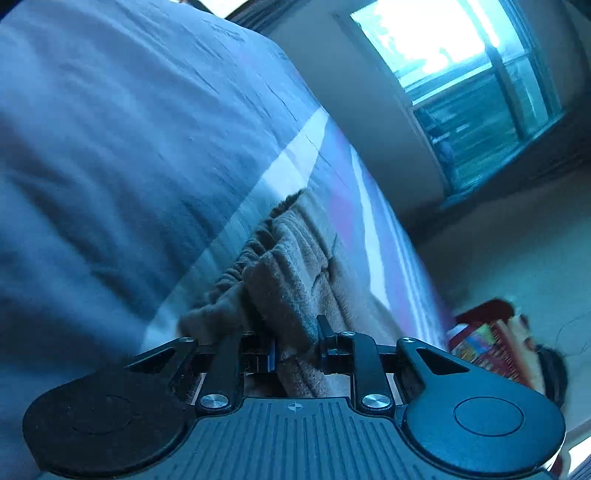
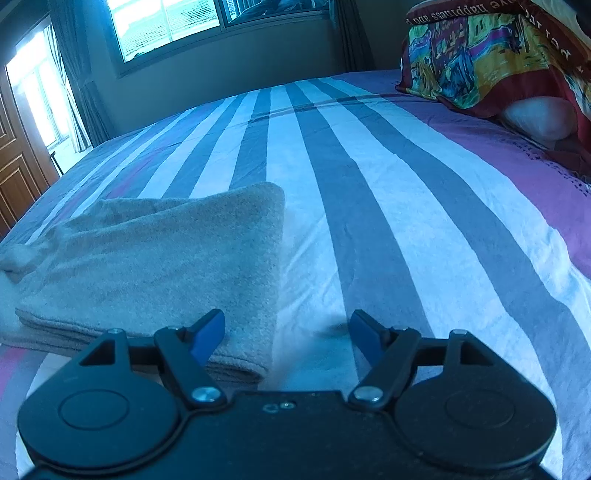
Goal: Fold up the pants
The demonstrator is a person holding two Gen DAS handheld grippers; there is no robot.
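The beige fleece pants [image 2: 155, 258] lie folded in layers on the striped bed sheet [image 2: 388, 206], left of centre in the right wrist view. My right gripper [image 2: 288, 336] is open, just above the sheet at the near right corner of the folded pants, its left finger over that corner. In the left wrist view my left gripper [image 1: 295, 354] is closed on a bunch of the pants [image 1: 291, 266] near the gathered waistband. That view is tilted and blurred.
A colourful pillow [image 2: 487, 55] lies at the far right of the bed. Windows [image 2: 166, 26] and a wooden door [image 2: 14, 166] stand beyond the bed. In the left wrist view, the floor and a colourful object [image 1: 491, 343] show beside the bed edge.
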